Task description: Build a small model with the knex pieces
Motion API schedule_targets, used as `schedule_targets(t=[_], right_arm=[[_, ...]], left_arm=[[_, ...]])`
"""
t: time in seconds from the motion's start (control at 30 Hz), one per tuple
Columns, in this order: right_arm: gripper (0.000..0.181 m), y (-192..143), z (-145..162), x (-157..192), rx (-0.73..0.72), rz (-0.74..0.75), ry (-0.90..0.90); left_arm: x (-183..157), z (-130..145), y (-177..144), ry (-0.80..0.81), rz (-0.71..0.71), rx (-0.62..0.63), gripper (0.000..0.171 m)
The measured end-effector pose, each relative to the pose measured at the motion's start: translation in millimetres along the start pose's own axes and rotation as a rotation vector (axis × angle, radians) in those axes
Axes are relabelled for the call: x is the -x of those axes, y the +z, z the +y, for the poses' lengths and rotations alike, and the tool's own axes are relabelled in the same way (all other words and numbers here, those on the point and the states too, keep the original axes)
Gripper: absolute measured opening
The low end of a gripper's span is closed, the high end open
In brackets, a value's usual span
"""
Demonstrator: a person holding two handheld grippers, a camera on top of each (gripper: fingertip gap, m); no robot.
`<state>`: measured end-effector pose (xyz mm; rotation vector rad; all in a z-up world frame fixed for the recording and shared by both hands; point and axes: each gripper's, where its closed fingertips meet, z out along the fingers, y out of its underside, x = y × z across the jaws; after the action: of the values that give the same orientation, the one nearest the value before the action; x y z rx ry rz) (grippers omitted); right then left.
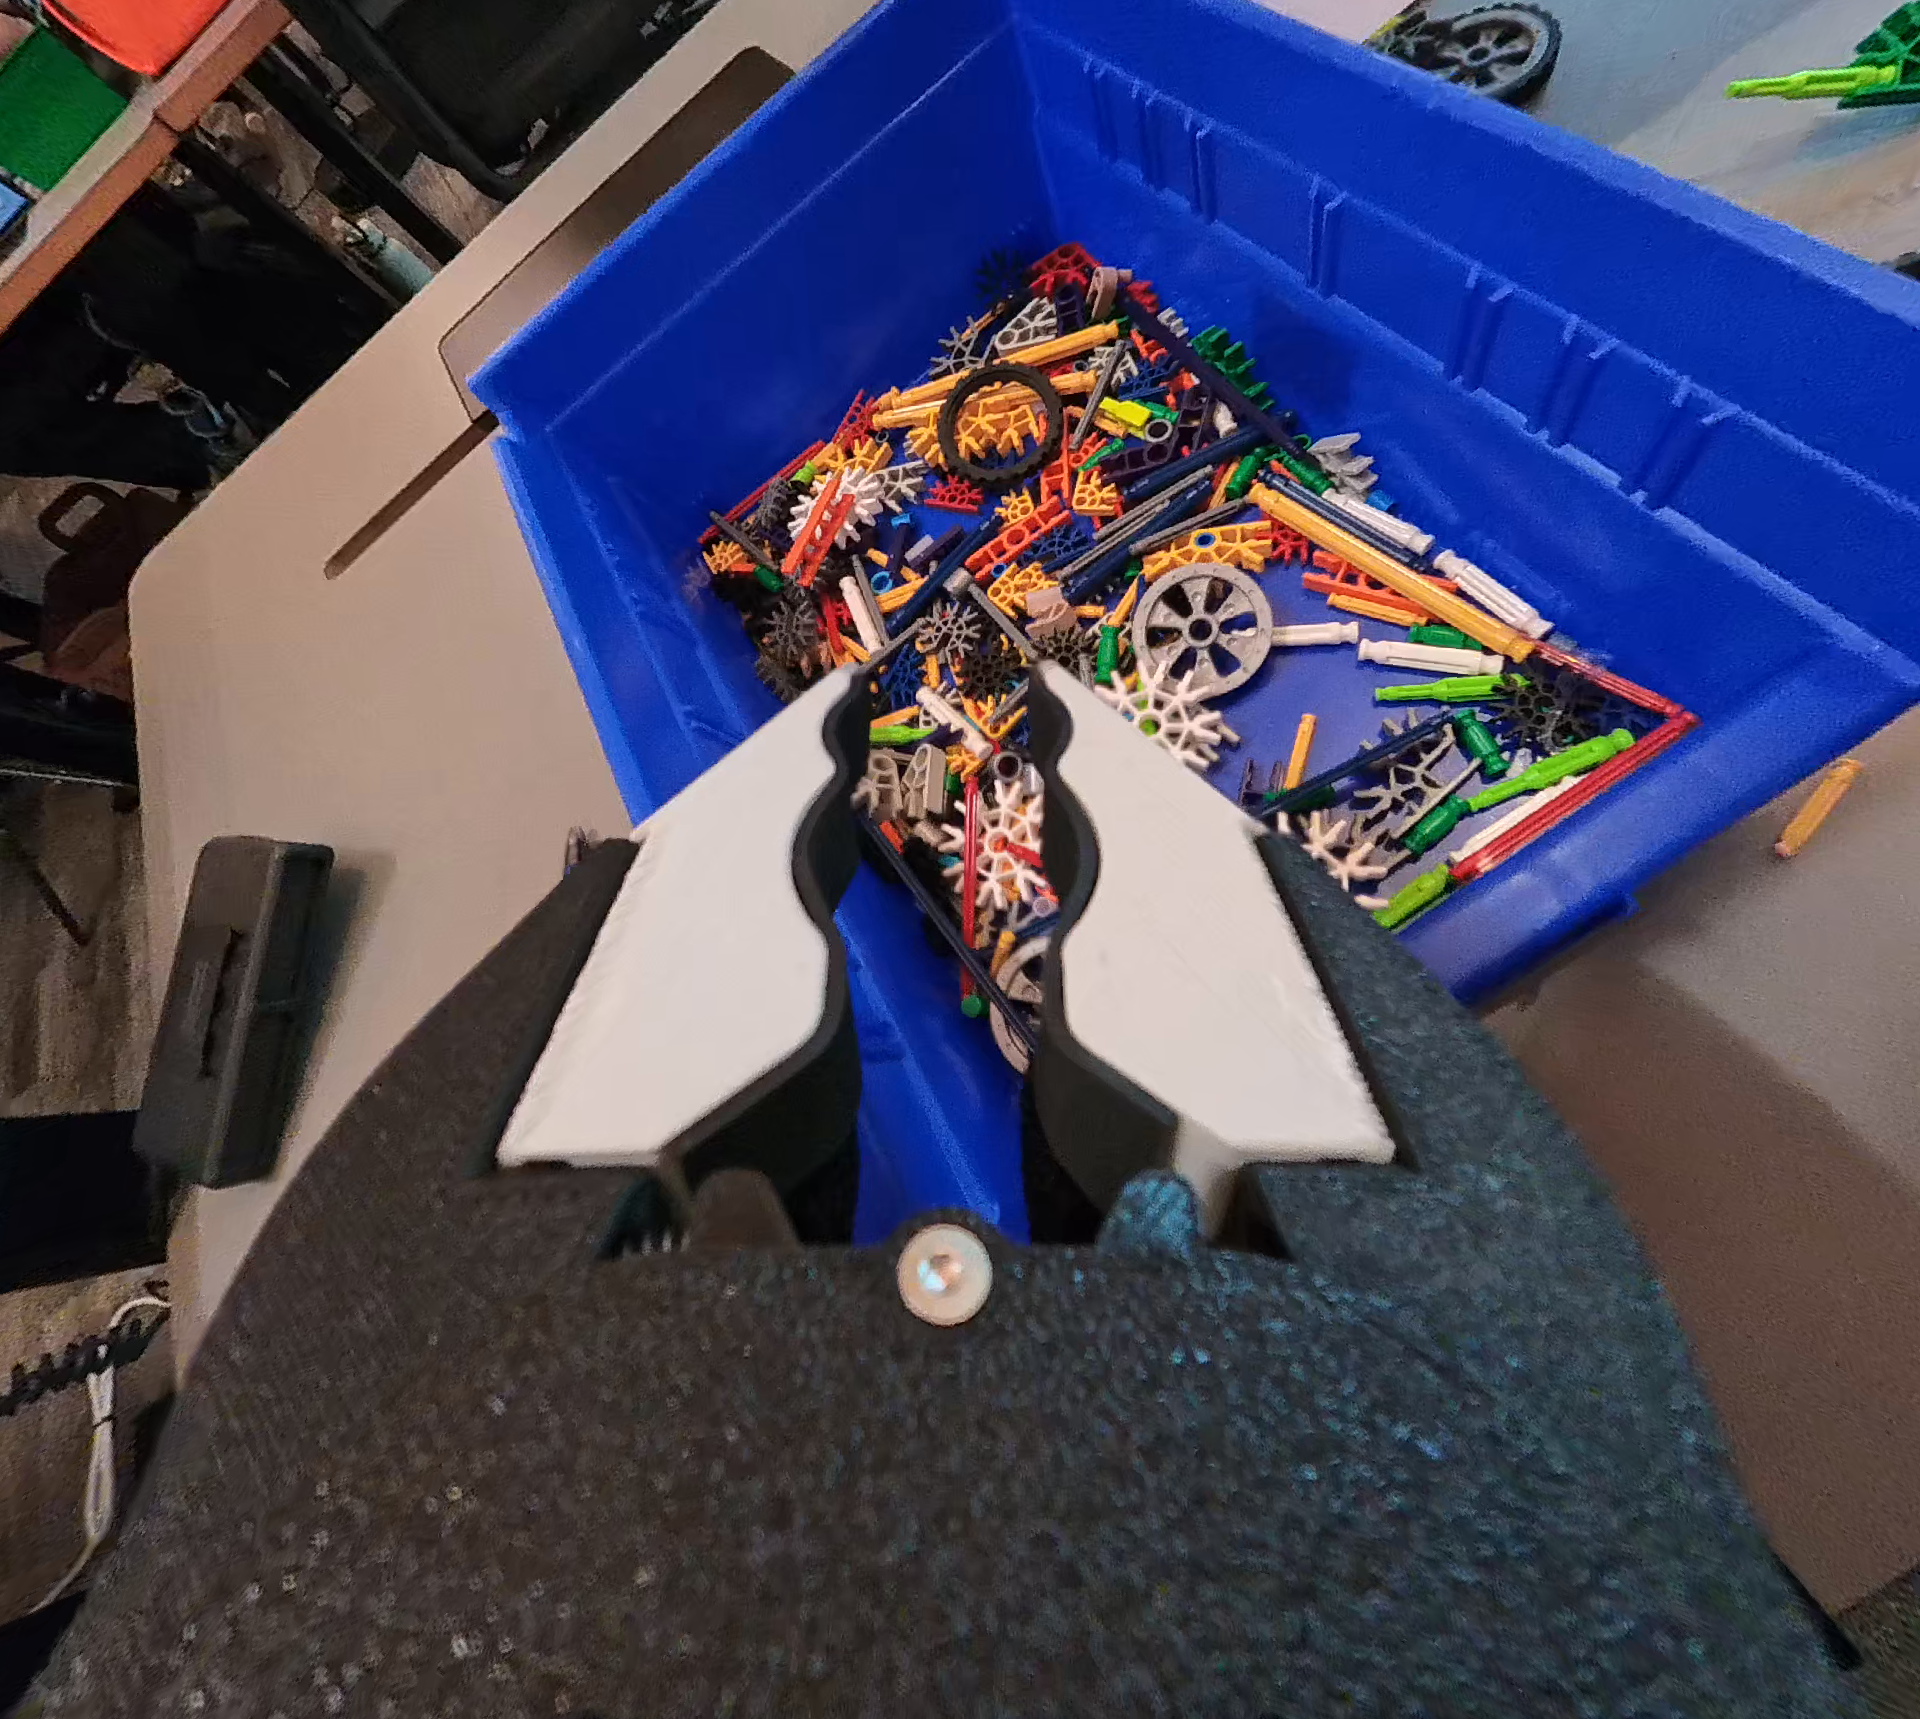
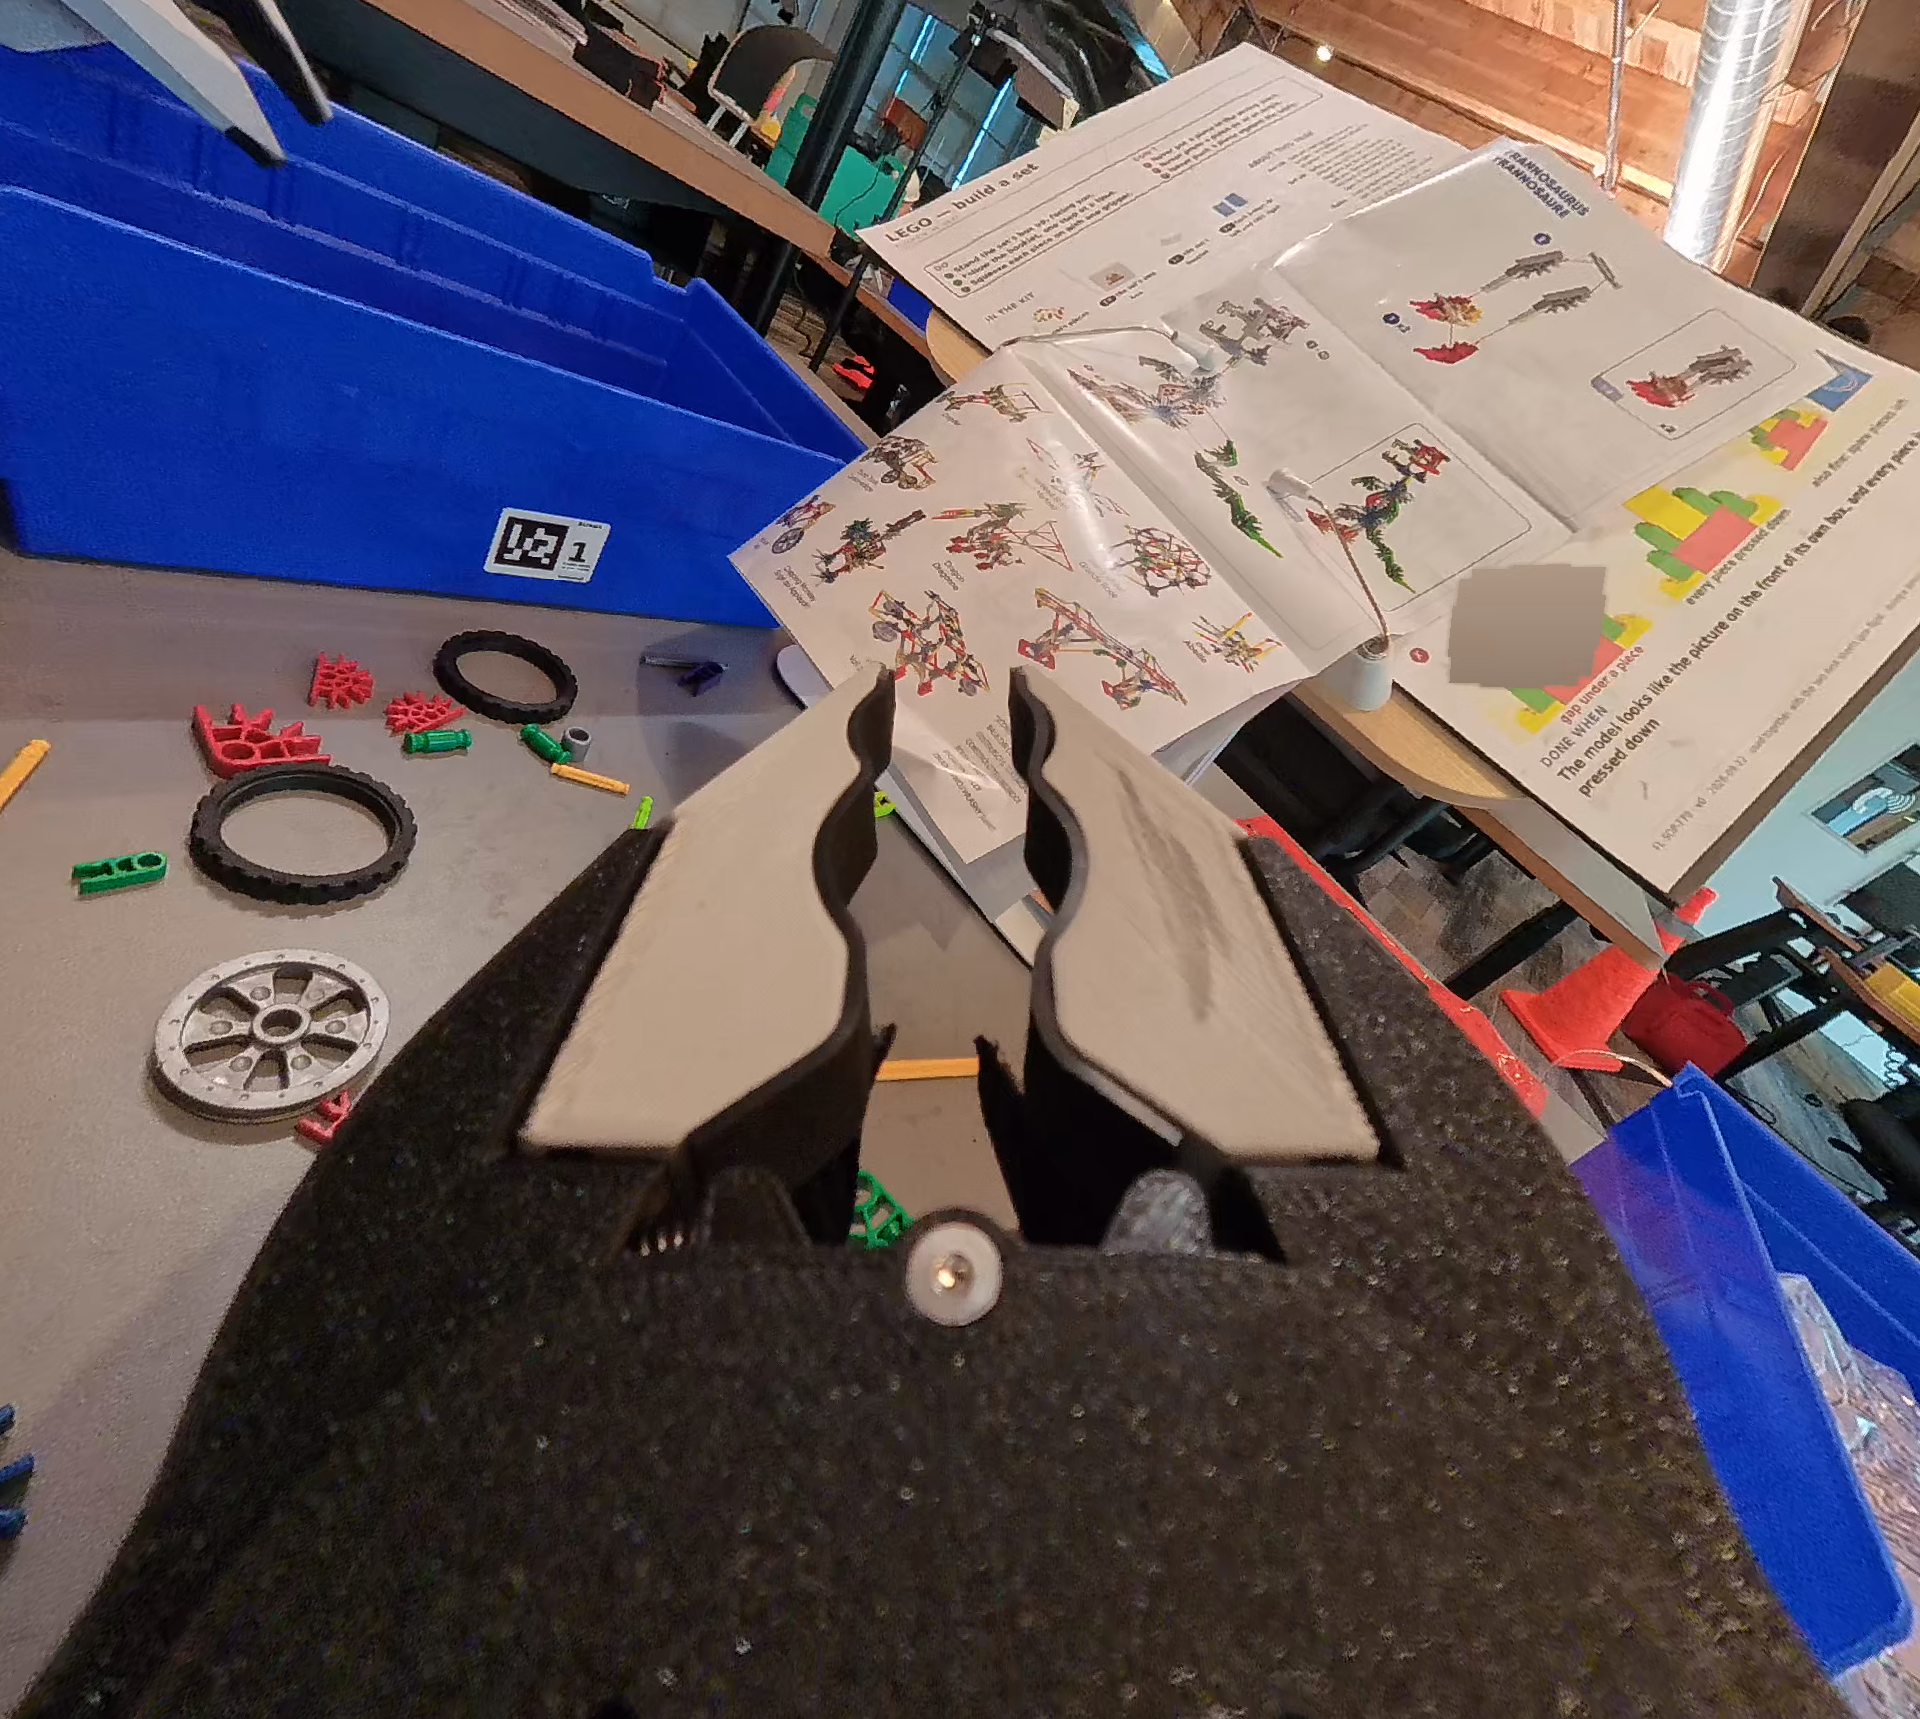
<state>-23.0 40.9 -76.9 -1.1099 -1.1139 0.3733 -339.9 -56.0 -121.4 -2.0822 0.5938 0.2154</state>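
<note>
left claw: fingers apart, empty, hanging over the blue bin of toy bits
right claw: also apart, empty, above the table by the booklet

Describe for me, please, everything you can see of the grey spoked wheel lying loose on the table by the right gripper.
The grey spoked wheel is a silvery disc that looks like plastic, with a round centre hub, six spokes and small dots around its rim. It has no tyre on it. It lies flat on the grey table, left of the right gripper, just below a separate black tyre ring. A small red piece lies against its lower edge.
</note>
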Motion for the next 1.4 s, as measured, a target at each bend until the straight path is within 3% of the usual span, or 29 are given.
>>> schedule_targets(t=[0.37, 0.7, 0.97, 1.4], right_arm=[[0.021, -4, -12, 1, -0.027, 0.017, -0.049], [0.021, -7, -14, -4, -0.030, 0.038, -0.044], [0.021, -8, -15, -6, -0.027, 0.050, -0.053], [0.021, -7, -15, -3, -0.022, 0.038, -0.054]], left_arm=[[6, -38, 10, 0.145, 0.004, 0.062, 0.031], [9, -73, 43, 0.283, 0.091, 0.125, 0.031], [21, -62, 68, 0.335, 0.164, 0.258, 0.034], [-10, -1, 82, 0.442, 0.409, 0.477, 0.053]])
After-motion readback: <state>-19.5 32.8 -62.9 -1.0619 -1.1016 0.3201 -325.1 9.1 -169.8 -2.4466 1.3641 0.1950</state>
